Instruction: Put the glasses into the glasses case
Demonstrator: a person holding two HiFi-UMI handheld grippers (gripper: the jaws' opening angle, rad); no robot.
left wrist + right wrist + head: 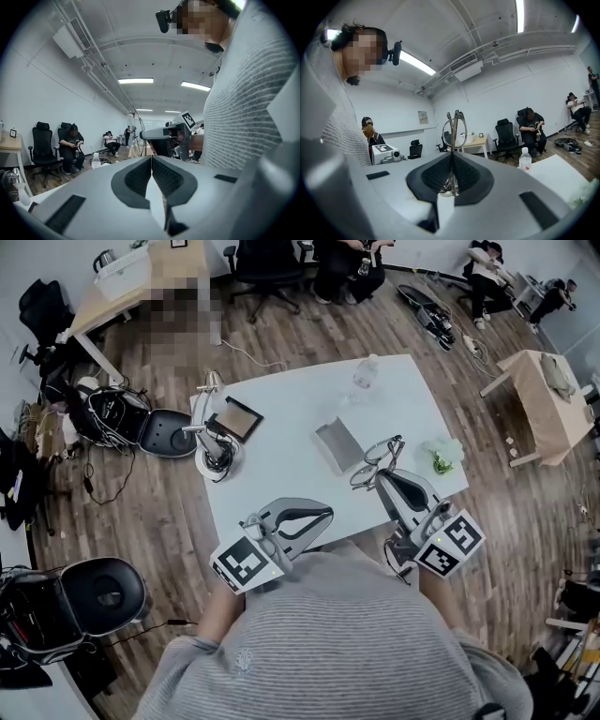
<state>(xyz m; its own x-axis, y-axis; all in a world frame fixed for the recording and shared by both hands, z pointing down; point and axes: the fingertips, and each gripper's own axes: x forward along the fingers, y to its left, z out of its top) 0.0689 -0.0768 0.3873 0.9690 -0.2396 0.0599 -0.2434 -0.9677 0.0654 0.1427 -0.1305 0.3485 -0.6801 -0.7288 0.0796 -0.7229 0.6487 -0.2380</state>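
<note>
The thin wire-framed glasses (pixel 453 117) are pinched upright between the closed fingers of the right gripper (pixel 383 475), held over the white surface (pixel 281 399) just beside the flat grey rectangular glasses case (pixel 339 444). The left gripper (pixel 323 514) is near the surface's front edge, its fingers pressed together on nothing. The step in hand looks like carrying the glasses to the case. Next, the case's mouth probably needs opening or steadying by the left gripper, so the glasses can slide in.
</note>
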